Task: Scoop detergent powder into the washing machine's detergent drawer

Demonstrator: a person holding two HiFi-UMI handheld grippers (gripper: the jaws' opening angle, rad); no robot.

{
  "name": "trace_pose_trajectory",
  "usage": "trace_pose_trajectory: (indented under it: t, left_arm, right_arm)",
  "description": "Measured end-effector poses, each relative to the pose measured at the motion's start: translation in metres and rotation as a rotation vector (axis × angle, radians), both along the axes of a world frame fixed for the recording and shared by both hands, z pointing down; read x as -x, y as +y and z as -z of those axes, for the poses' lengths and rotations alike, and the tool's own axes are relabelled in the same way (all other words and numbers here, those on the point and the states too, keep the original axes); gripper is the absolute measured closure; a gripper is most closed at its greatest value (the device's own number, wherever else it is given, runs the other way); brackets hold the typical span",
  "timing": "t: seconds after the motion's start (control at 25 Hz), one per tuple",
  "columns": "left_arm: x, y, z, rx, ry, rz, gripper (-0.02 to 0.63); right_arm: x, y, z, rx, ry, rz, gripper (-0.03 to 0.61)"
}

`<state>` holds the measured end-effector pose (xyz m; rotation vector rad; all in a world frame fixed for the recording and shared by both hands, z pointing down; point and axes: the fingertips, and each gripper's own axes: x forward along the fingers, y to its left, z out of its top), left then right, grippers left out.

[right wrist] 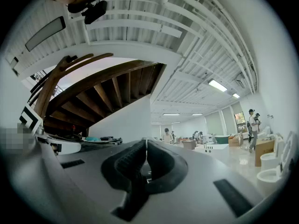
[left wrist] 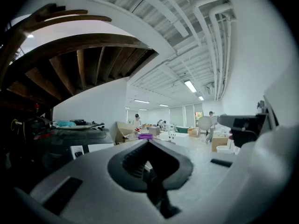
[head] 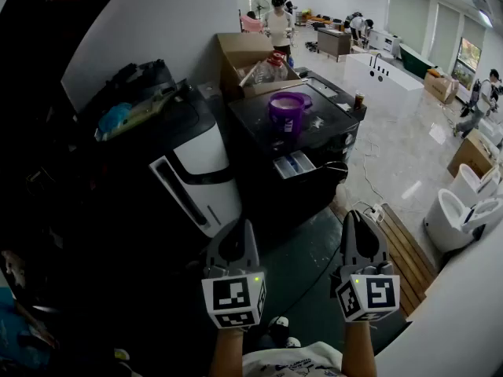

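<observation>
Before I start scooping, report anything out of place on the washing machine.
Nothing is clearly wrong. The detergent drawer juts open from the washing machine. A pale patch beside the purple tub could be spilled powder or glare; I cannot tell.

Counts:
- 2 grippers: left gripper [head: 244, 225], right gripper [head: 352, 214]
- 1 purple bucket [head: 287, 110]
- 1 open drawer [head: 295, 163]
- 2 machines: black machine [head: 318, 128], white-fronted machine [head: 206, 171]
- 3 cardboard boxes [head: 242, 53] [head: 438, 85] [head: 470, 155]
- 2 toilets [head: 449, 220] [head: 474, 183]
- 3 people [head: 277, 23] [head: 478, 93] [head: 360, 23] clearly visible; those farther back are too small to count

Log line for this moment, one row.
left tool shut, empty | right tool shut, empty | tub on washer | drawer open | scooping not begun
</observation>
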<state>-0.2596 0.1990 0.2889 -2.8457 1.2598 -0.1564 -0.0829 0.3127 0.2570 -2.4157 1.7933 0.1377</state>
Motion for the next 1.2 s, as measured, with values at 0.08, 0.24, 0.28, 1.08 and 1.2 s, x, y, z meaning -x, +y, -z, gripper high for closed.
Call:
trace_pose_trajectory:
  t: [0.08, 0.24, 0.28, 1.08, 1.2]
  left_arm:
    - [-0.001, -0.005, 0.001, -0.002, 0.001, -0.001, 0.612]
    - [-0.004, -0.016, 0.001, -0.004, 0.003, -0.004, 0.612]
    - [-0.005, -0.019, 0.001, -0.005, 0.004, -0.005, 0.612]
    - [-0.037, -0.077, -0.012, 0.01, -0.012, -0.046, 0.612]
    - [-0.055, -0.085, -0.015, 0.015, -0.015, -0.041, 0.612]
  right_arm:
    - [0.0, -0.005, 0.001, 0.0, 0.002, 0.0, 0.557]
    - [-0.003, -0.016, 0.0, 0.001, 0.004, -0.003, 0.557]
    - [-0.003, -0.019, 0.0, 0.001, 0.004, -0.004, 0.557]
    - [-0.024, -0.069, -0.011, 0.001, -0.023, -0.019, 0.557]
    - [-0.039, -0.079, -0.011, -0.002, -0.021, -0.003, 0.557]
